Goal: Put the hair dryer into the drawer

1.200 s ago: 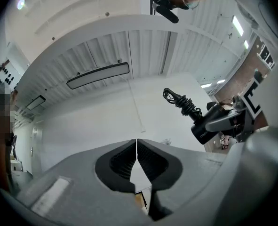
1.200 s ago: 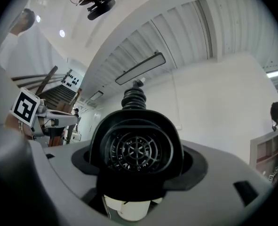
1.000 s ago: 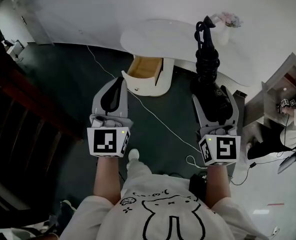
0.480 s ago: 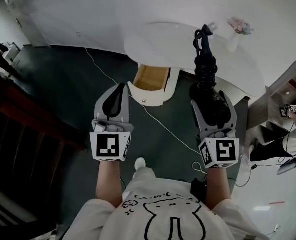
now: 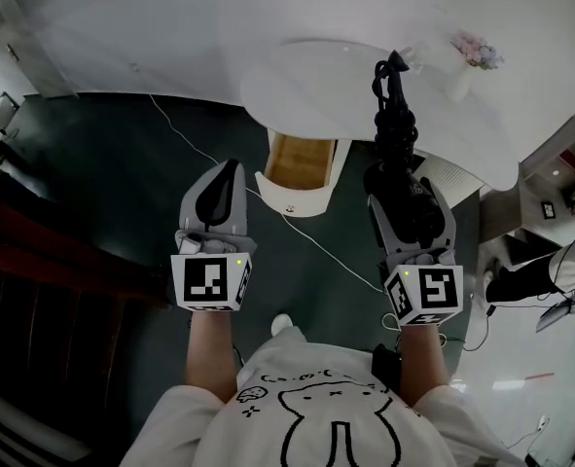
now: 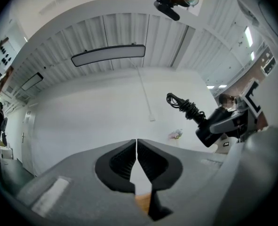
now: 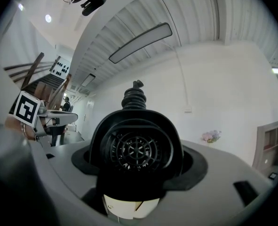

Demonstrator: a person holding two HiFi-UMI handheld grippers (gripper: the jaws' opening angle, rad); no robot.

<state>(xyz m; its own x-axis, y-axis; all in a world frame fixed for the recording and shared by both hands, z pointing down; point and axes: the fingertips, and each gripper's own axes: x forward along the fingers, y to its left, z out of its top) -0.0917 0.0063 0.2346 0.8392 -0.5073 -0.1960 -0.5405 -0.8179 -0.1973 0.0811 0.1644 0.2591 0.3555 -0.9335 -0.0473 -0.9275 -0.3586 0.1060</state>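
My right gripper [image 5: 405, 185] is shut on a black hair dryer [image 5: 402, 178], whose coiled cord [image 5: 392, 105] sticks up over the white round table [image 5: 316, 81]. In the right gripper view the hair dryer's rear grille [image 7: 136, 150] fills the space between the jaws. The drawer [image 5: 302, 161] stands pulled open under the table's edge, showing a bare wooden inside and a white front [image 5: 292, 202]. It lies ahead, between the two grippers. My left gripper [image 5: 227, 175] is shut with nothing in it, just left of the drawer. The left gripper view shows its jaw tips touching and the hair dryer [image 6: 205, 125] off to the right.
A small vase of flowers [image 5: 468, 54] stands on the table's far right. A white cable [image 5: 311, 244] runs across the dark floor below the drawer. Dark wooden stairs [image 5: 34, 280] lie at the left and a shelf unit [image 5: 559, 159] at the right.
The table and open drawer have drawn a little nearer and lower in the head view. Both grippers keep their pose, and the right one still holds the hair dryer.
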